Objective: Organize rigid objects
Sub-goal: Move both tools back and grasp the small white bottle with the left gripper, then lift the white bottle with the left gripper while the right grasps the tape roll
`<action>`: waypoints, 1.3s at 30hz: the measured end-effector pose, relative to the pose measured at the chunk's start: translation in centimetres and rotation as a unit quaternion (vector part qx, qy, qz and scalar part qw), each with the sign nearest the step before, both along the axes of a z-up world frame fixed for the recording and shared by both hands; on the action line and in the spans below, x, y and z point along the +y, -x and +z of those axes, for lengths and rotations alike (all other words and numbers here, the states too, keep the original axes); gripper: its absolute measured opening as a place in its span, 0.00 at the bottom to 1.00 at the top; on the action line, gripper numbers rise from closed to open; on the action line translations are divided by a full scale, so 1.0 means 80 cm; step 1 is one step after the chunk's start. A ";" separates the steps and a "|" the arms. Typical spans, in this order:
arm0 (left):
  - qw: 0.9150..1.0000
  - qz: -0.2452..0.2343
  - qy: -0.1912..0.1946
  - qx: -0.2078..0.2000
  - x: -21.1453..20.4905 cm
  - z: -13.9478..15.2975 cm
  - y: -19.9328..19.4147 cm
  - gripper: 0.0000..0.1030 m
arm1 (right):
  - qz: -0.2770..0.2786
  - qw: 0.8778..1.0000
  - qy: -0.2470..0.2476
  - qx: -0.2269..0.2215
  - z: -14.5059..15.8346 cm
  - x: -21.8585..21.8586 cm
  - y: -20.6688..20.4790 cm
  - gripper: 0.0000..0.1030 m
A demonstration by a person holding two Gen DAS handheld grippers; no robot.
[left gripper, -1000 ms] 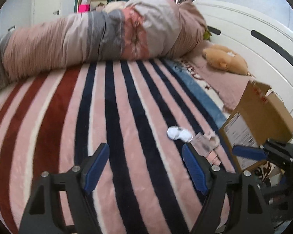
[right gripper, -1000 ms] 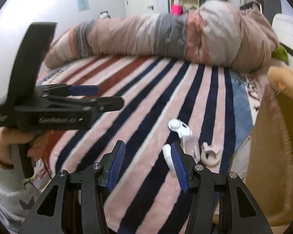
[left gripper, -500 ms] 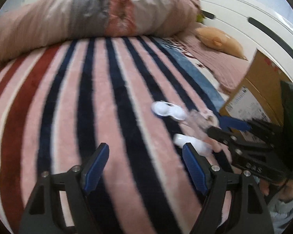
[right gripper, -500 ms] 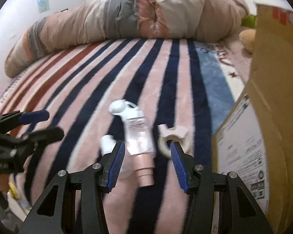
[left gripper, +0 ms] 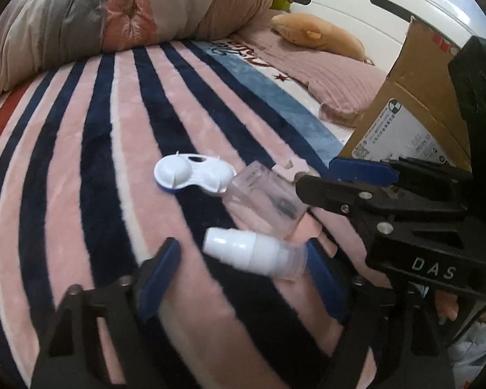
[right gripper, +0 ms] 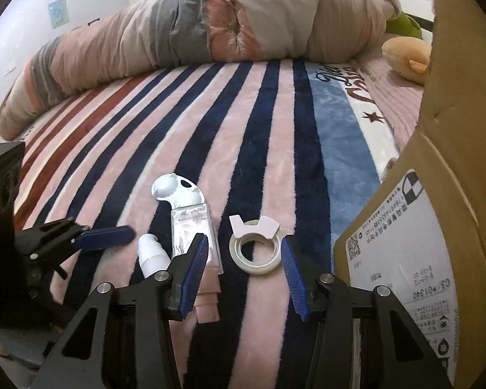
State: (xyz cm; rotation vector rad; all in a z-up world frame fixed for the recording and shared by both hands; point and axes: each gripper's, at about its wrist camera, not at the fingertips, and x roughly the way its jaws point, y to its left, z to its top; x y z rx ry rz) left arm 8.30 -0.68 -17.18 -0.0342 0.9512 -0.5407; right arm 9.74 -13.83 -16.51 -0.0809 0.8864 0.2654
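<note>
Tools close in on small items lying on the striped bed blanket [right gripper: 275, 129]: left tool [left gripper: 239, 269], wide open, brackets the white spray bottle [left gripper: 252, 254]; right tool [right gripper: 244, 272], also open and empty, straddles the tape ring [right gripper: 256, 253], likely bound for the cardboard box [right gripper: 421, 227].

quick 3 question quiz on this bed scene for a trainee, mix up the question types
1. True or false: the right gripper is shut on the tape ring.
2. Which thing lies between the left gripper's jaws? A) white lens case B) small white-capped bottle C) plush toy
3. Fill in: the cardboard box stands to the ___ of the tape ring in the right wrist view.

Key: 1 false, its jaws are open around the ring. 2 B. 3 right.
</note>
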 end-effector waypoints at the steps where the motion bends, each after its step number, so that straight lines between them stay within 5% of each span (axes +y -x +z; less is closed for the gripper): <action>1: 1.000 0.000 0.002 0.001 0.000 0.000 0.000 0.58 | -0.002 1.000 0.004 0.000 0.001 0.001 -0.001 0.38; 16: 0.995 0.086 -0.048 -0.004 0.096 0.016 0.043 0.58 | -0.029 0.998 0.051 -0.007 -0.011 0.011 -0.006 0.35; 25: 0.995 0.097 -0.028 0.005 0.103 0.007 0.045 0.58 | -0.017 0.998 0.026 0.058 -0.029 0.011 -0.028 0.44; 28: 0.995 0.097 -0.023 0.005 0.107 0.006 0.044 0.58 | -0.025 0.999 -0.007 0.036 -0.026 0.006 -0.025 0.45; 32: 0.995 0.100 -0.018 0.003 0.107 0.004 0.043 0.58 | -0.028 0.999 0.018 0.021 -0.033 0.012 -0.022 0.36; 39: 0.994 0.108 -0.001 -0.001 0.115 0.008 0.051 0.58 | 0.009 0.999 0.038 0.016 -0.019 0.017 0.025 0.36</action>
